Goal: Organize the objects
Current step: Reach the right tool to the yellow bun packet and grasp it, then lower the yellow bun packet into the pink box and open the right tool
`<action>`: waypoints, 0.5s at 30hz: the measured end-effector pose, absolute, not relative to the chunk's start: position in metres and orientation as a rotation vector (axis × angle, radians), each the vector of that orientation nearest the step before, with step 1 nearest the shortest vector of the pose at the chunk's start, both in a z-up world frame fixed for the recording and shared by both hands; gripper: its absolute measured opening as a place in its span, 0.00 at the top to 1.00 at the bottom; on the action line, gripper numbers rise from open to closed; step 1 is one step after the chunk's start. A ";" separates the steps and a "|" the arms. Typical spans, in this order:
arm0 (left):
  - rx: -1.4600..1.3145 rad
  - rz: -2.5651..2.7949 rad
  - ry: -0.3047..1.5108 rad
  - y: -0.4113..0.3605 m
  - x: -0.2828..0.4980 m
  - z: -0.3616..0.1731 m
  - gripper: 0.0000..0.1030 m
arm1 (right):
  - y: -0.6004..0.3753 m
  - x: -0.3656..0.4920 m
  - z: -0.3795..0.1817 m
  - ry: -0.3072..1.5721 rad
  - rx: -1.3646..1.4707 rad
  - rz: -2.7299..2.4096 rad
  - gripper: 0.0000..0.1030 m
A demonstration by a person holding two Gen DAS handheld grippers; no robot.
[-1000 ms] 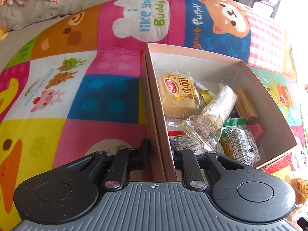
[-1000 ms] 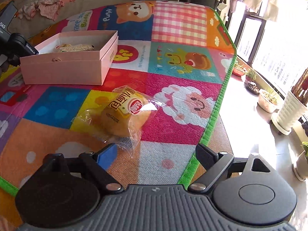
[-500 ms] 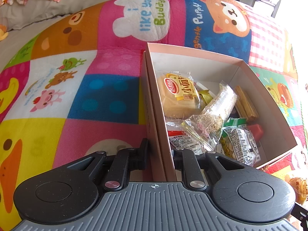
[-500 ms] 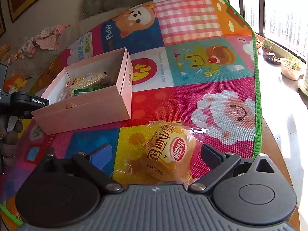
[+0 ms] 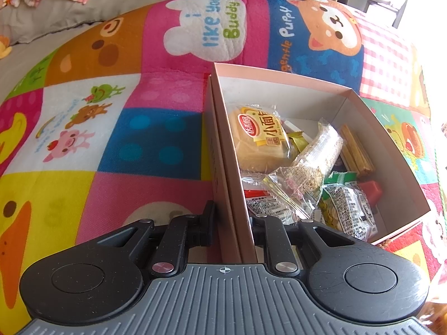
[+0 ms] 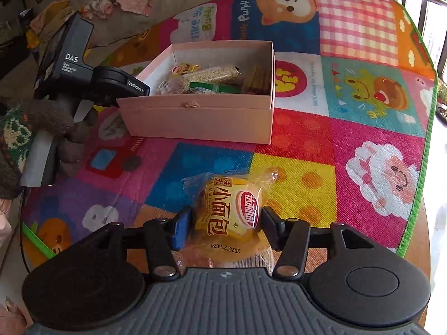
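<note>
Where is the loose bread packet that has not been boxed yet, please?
In the right wrist view the bread packet sits bottom centre, between the right tongs' fingers, over the play mat in front of the pink box.

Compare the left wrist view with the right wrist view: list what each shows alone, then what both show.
Left wrist view only: the left tool clamped on the near wall of the open pink cardboard box, and the red packet in the box's corner.

Right wrist view only: the right tool closed on a yellow wrapped mini bread bun, with the green-edged mat border and the other handheld device at the box's left.

Both: the pink box holding a second bread bun and a sesame bar, on the colourful cartoon play mat.
</note>
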State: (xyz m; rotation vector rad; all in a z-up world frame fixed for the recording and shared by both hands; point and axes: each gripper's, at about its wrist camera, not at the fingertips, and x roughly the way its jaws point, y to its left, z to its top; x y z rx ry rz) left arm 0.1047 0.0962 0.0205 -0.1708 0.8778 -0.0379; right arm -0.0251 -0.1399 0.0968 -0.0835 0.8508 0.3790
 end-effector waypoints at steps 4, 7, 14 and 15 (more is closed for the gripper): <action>-0.170 -0.038 0.878 0.096 0.105 0.020 0.82 | -0.129 -0.005 0.143 0.724 -0.092 0.405 0.48; -0.173 -0.042 0.877 0.096 0.105 0.020 0.81 | -0.115 0.027 0.166 0.648 -0.118 0.385 0.48; -0.184 -0.059 0.877 0.099 0.105 0.020 0.80 | -0.077 0.119 0.165 0.631 -0.136 0.308 0.48; -0.185 -0.061 0.876 0.099 0.105 0.020 0.80 | -0.074 0.131 0.161 0.635 -0.132 0.296 0.48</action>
